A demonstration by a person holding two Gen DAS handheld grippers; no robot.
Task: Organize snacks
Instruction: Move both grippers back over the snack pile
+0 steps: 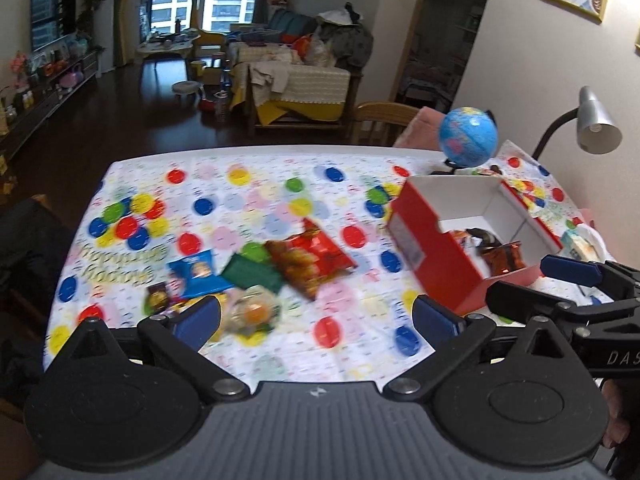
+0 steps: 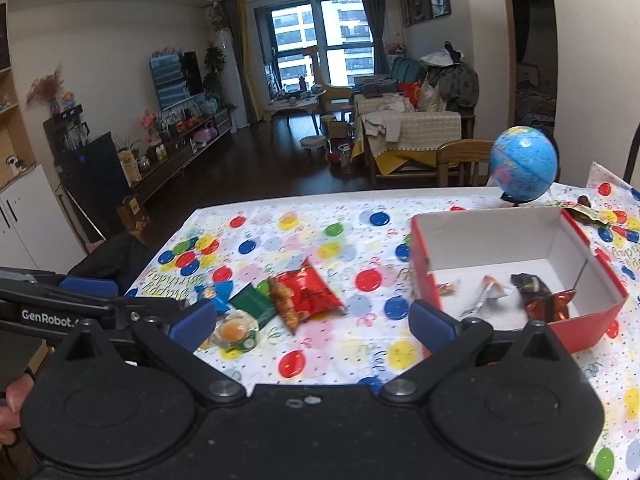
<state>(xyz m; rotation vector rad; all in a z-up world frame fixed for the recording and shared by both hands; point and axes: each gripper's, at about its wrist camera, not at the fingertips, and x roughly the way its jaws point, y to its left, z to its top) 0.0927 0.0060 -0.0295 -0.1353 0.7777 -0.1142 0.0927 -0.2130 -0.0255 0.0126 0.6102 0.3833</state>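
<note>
Snacks lie in two groups on the balloon-print tablecloth (image 2: 320, 344): a loose cluster still on the cloth and a few pieces already inside the red box (image 2: 432, 280). Ahead of the left gripper (image 1: 316, 316), just beyond its left finger, sits a clear-wrapped treat with an orange centre (image 1: 254, 312); past that lie a green packet (image 1: 254, 272), a blue packet (image 1: 196, 274) and the red snack bag (image 1: 310, 258), overlapping one another. The left gripper's fingers stand wide apart with nothing between them, likely spread ready to take the nearest wrapped treat.

The right gripper (image 2: 312, 320) is likewise wide open and empty, held above the cloth. The box lies forward and to its right, and the loose cluster forward and to its left, so each tool seems stationed for a pick-and-drop route. Inside the box rest a dark foil packet (image 2: 540, 294) and a white wrapper (image 2: 486, 294); much of its white floor is bare, so room remains. Beyond the box's far corner stands a small globe (image 2: 524, 162), well clear of the working area.
</note>
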